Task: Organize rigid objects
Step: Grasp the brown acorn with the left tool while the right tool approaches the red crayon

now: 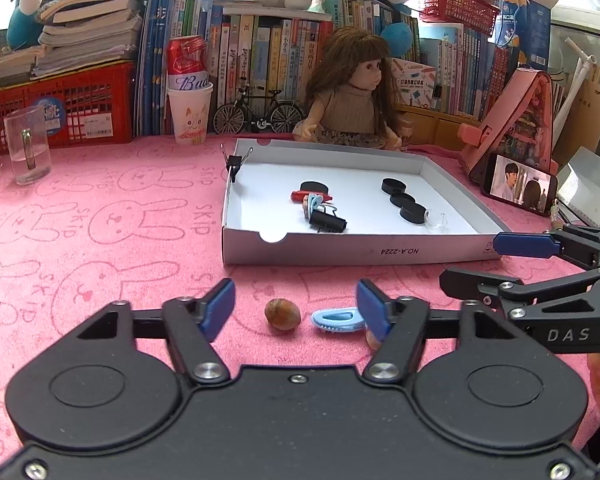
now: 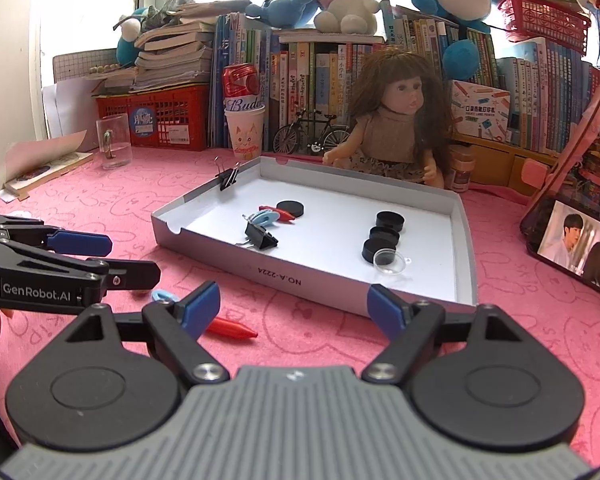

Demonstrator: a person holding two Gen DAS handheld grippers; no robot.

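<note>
Left gripper (image 1: 296,306) jaws half-open around nut (image 1: 282,314), right gripper (image 2: 294,306) jaws wide, seemingly empty

Nut (image 1: 282,315) – blue clip (image 1: 336,321) – left gripper (image 1: 296,308)

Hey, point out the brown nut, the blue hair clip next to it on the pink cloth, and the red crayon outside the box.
Brown nut (image 1: 282,314), left wrist view, middle of its shell.
Blue hair clip (image 1: 336,321), left wrist view, centre of its body.
Red crayon (image 2: 232,329), right wrist view, middle of its barrel.
</note>
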